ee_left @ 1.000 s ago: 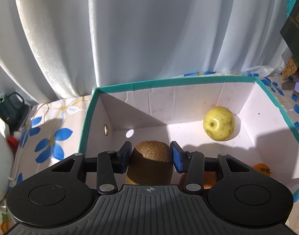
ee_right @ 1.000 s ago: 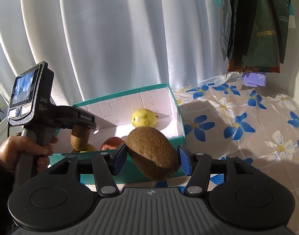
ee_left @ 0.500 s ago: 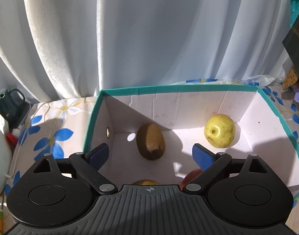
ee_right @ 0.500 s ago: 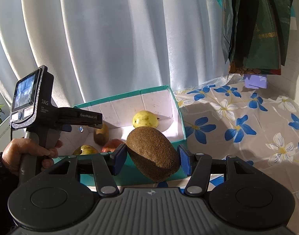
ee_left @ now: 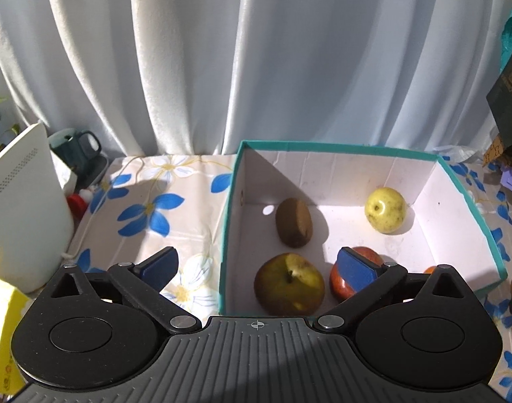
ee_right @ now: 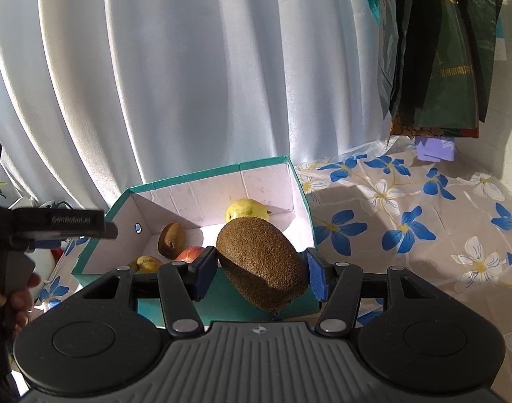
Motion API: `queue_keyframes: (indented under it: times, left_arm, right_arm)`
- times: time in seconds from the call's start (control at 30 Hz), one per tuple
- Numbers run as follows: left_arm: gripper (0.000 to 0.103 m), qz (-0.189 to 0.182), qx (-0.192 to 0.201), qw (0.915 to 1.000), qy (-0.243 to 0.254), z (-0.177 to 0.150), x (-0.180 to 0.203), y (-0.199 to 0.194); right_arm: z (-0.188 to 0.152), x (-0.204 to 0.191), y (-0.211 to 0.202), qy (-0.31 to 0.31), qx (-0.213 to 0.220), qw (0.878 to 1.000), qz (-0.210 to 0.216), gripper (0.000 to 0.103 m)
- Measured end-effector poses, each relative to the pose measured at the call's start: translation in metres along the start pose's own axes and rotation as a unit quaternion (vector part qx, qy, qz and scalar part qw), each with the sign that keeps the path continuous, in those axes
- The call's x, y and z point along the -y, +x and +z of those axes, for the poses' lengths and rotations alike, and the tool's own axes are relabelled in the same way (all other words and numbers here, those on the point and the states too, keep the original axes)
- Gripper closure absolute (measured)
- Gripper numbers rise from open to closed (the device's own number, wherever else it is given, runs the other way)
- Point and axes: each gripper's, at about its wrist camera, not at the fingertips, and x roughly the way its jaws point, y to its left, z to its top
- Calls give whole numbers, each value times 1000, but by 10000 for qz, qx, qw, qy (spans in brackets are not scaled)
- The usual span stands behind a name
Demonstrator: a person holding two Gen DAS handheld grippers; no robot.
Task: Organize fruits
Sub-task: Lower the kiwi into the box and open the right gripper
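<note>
Gripping a large brown kiwi (ee_right: 262,265), the right gripper (ee_right: 261,273) has its blue pads pressed to the fruit's two sides and holds it tilted in the air, just short of the near wall of the teal-rimmed box (ee_right: 222,171). That box sits on the flowered tablecloth (ee_right: 407,208) close to the white curtain (ee_right: 205,67) at the table's back edge.

Over the box's near left corner the left gripper (ee_left: 256,267) hangs with its fingers spread wide and nothing between them; one blue pad (ee_left: 158,263) is outside the left wall, above the cloth, the other above the box floor.

On the white floor of the box (ee_left: 340,149) lie a smaller kiwi (ee_left: 294,222) near the left wall, a yellow apple (ee_left: 386,210) toward the far right corner, a yellow-brown apple (ee_left: 289,283) by the near wall, and a red apple (ee_left: 341,280) beside it, partly hidden by the gripper pad. A sliver of something orange (ee_left: 430,269) shows at the near right; what it is cannot be told

A dark green mug (ee_left: 74,147) and a white appliance (ee_left: 21,208) stand at the table's left edge
</note>
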Motion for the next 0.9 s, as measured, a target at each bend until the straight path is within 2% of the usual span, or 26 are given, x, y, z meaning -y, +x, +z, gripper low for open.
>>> queue_keyframes:
  times: [0.17,0.37,0.63,0.9]
  left_arm:
    - [0,-46,-233,9997,110,-13,5,-5]
    - [0,-316,-608,9975,194,-30,10,-10]
    - [0,-300,-648,9972,203,-40,9,-21]
    - [0,-211,-675,9973,198,-44,4,-25]
  right_arm:
    - [2,-4,-4,-126,91,9999,55,47]
    - [4,-6,-8,-224,172,9996,90,47]
    - [7,-8,-11,-374,382,9986,41,47]
    - [11,-10,6,-492,418,9979,-72,47]
